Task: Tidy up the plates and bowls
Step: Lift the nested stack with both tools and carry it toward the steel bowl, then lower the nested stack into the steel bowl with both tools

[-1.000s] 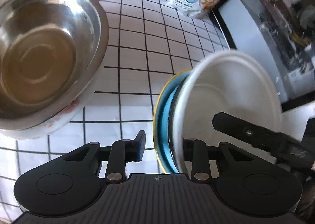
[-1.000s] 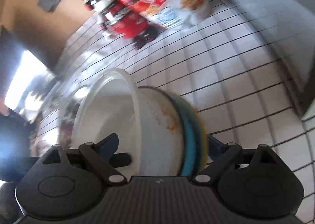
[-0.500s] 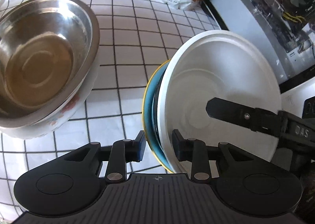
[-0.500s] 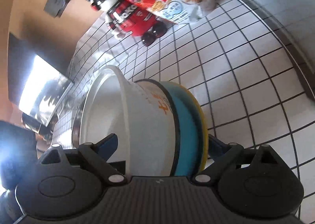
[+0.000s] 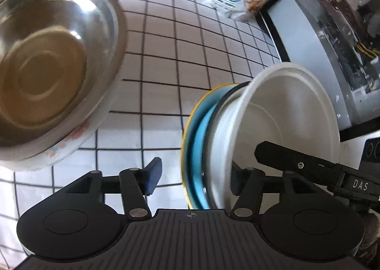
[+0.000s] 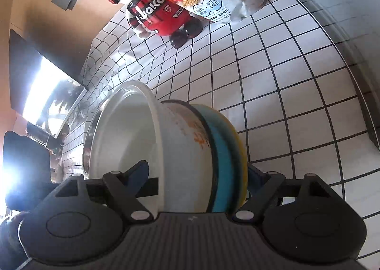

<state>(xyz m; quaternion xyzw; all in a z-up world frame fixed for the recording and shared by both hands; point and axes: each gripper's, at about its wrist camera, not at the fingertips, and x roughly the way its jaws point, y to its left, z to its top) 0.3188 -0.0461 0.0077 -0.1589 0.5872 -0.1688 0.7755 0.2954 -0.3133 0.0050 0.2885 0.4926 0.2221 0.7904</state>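
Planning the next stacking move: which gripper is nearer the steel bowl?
Left. The left gripper hangs open just right of the steel bowl; the right gripper, shut on the white bowl stack, sits beyond that stack.

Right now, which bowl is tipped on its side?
The white bowl, held sideways with the blue plate in the right gripper. The steel bowl sits upright, nested in a floral one.
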